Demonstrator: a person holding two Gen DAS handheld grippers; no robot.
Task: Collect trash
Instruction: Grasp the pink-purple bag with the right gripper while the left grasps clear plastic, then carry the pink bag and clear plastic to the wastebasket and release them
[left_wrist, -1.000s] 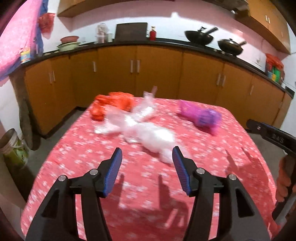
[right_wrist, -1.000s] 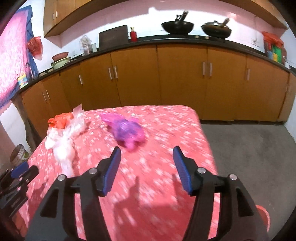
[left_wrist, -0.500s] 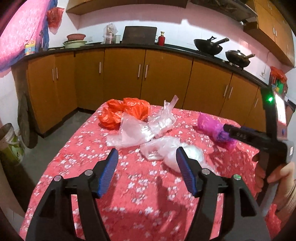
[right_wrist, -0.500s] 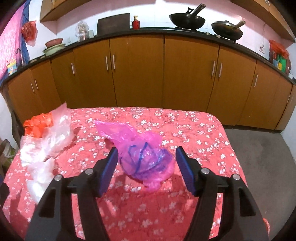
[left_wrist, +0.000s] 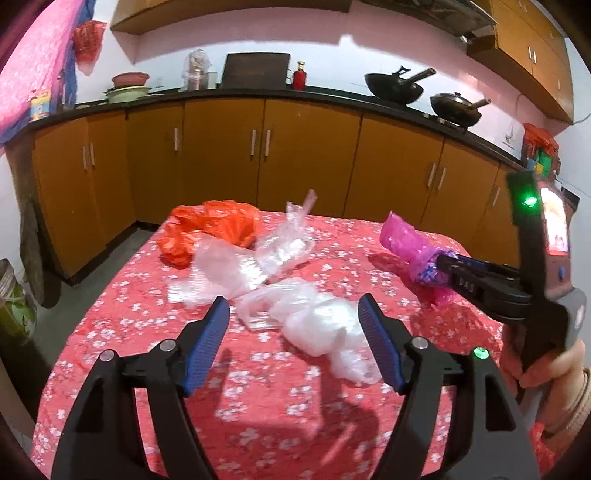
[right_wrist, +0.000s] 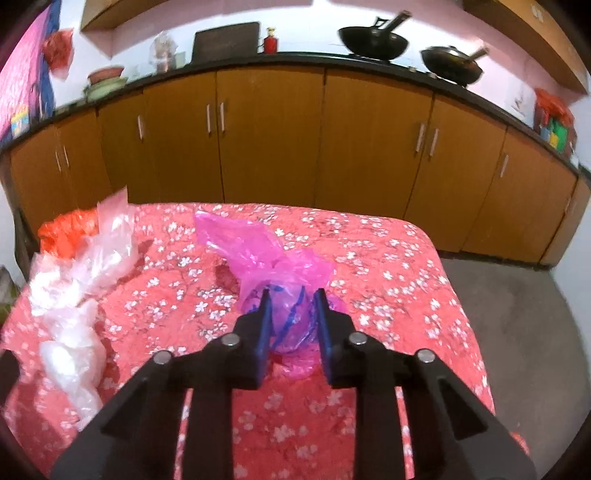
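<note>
As the left gripper opened, its jaws framed the clear plastic bags on the red floral table, gripping nothing. In the right wrist view, the right gripper was closing on the pink bag mid-table.

The pink bag lay crumpled on the red cloth — clear bags sprawled well apart from it, an orange bag touching them.
</note>
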